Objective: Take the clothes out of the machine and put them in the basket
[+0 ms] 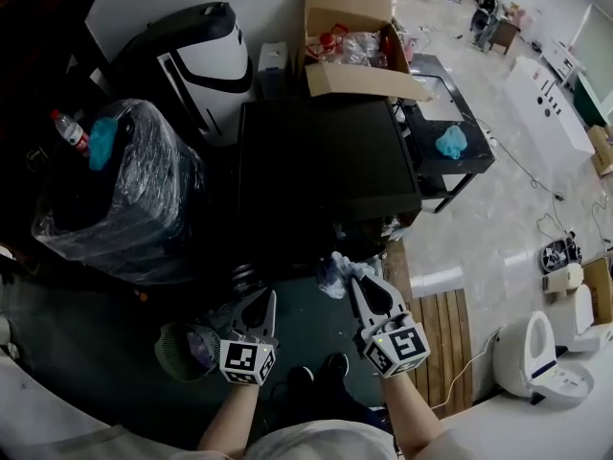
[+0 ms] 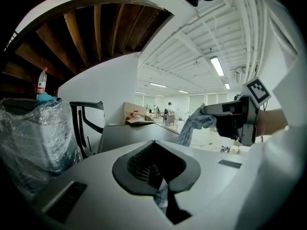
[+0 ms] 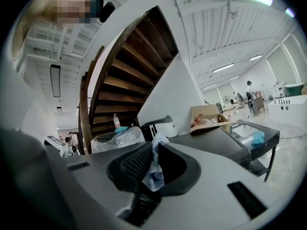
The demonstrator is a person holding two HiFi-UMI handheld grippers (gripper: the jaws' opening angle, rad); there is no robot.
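In the head view the dark machine [image 1: 326,156] stands ahead of me, its top shut. My right gripper [image 1: 356,281] is shut on a light blue cloth [image 1: 335,274] in front of the machine; the cloth hangs between its pads [image 3: 156,169]. The left gripper view shows that same cloth [image 2: 192,128] dangling from it. My left gripper [image 1: 261,300] hovers beside the green basket [image 1: 177,351] at lower left, jaws closed with a strip of patterned cloth [image 2: 162,198] caught low between them. Both grippers are raised and apart from the machine.
A plastic-wrapped bundle [image 1: 124,190] with a bottle on it stands left. A white and black appliance [image 1: 206,60] and an open cardboard box [image 1: 350,41] sit behind the machine. At the right are a black table [image 1: 469,161] and a wooden board [image 1: 445,338] on the floor.
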